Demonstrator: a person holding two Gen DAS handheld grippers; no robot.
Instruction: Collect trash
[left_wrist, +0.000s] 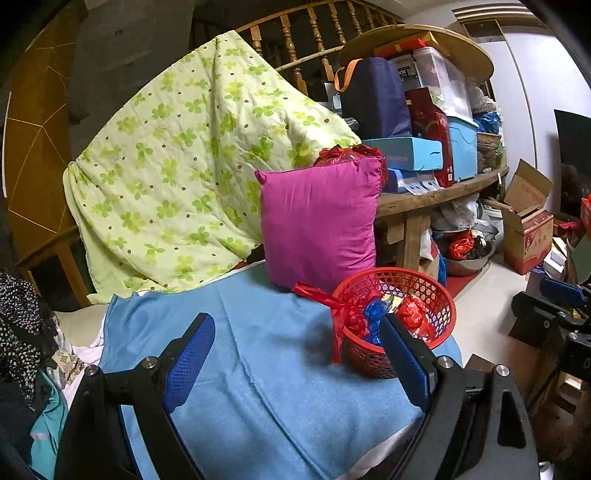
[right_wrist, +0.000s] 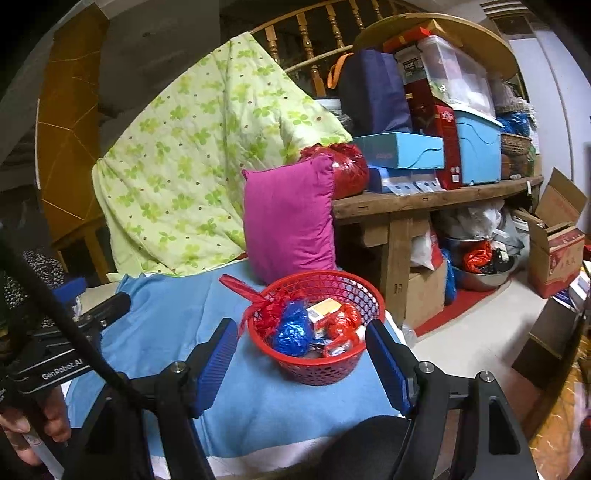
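Note:
A red mesh basket (right_wrist: 332, 373) (left_wrist: 436, 295) stands on the blue cloth (right_wrist: 166, 332) (left_wrist: 258, 362) near its right edge. Inside lie crumpled red plastic (right_wrist: 341, 321), a crumpled blue wrapper (right_wrist: 293, 328) and a small orange-white box (right_wrist: 324, 310). A red ribbon-like strip (right_wrist: 240, 286) hangs over its left rim. My right gripper (right_wrist: 301, 334) stands open just short of the basket, nothing between its blue pads. My left gripper (left_wrist: 297, 328) is open over the cloth, left of the basket, and holds nothing.
A magenta pillow (right_wrist: 290, 218) leans behind the basket, a green floral quilt (right_wrist: 192, 166) beyond it. A wooden table (right_wrist: 424, 199) piled with boxes stands at right, with a steel bowl (right_wrist: 484, 277) and cardboard box (right_wrist: 557, 247) on the floor. A hand (right_wrist: 22, 432) holds the left gripper.

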